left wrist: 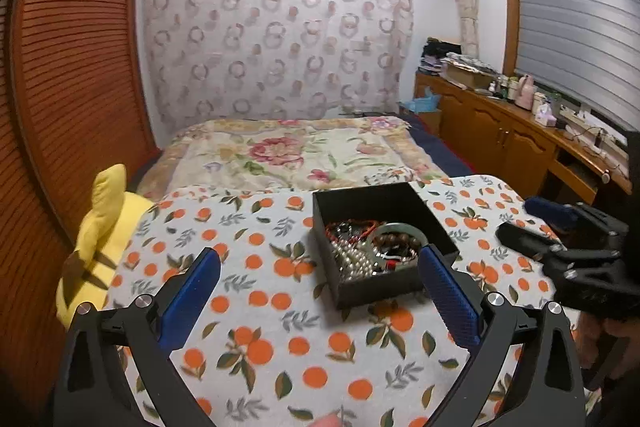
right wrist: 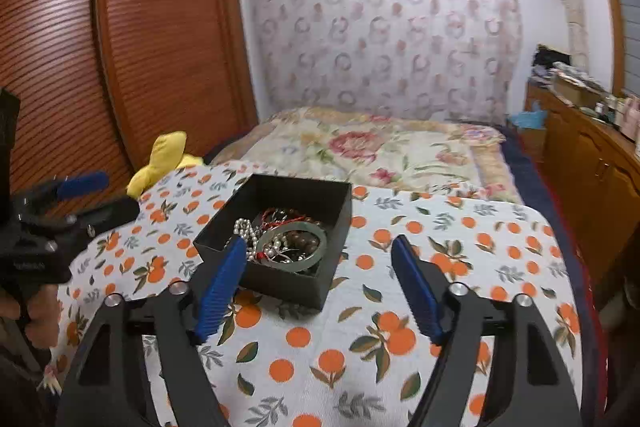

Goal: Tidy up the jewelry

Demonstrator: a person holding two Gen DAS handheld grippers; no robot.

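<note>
A black open box (left wrist: 362, 201) (right wrist: 280, 281) sits on the orange-print tablecloth (left wrist: 260, 311) (right wrist: 360, 339). It holds a tangle of jewelry: a pearl string (left wrist: 354, 261) (right wrist: 246, 229), a green bangle (left wrist: 396, 228) (right wrist: 294, 229), brown beads (right wrist: 304, 241) and red cord (right wrist: 280, 215). My left gripper (left wrist: 320, 255) is open and empty, just before the box; it also shows in the right wrist view (right wrist: 90, 195). My right gripper (right wrist: 320, 247) is open and empty, its left finger beside the box's near corner; it also shows in the left wrist view (left wrist: 528, 223).
A yellow plush toy (left wrist: 100, 227) (right wrist: 164, 159) lies off the table's left edge. A bed with a floral blanket (left wrist: 296, 151) stands behind the table. A wooden louvred wardrobe (left wrist: 72, 67) is to the left, a cluttered wooden cabinet (left wrist: 520, 131) to the right.
</note>
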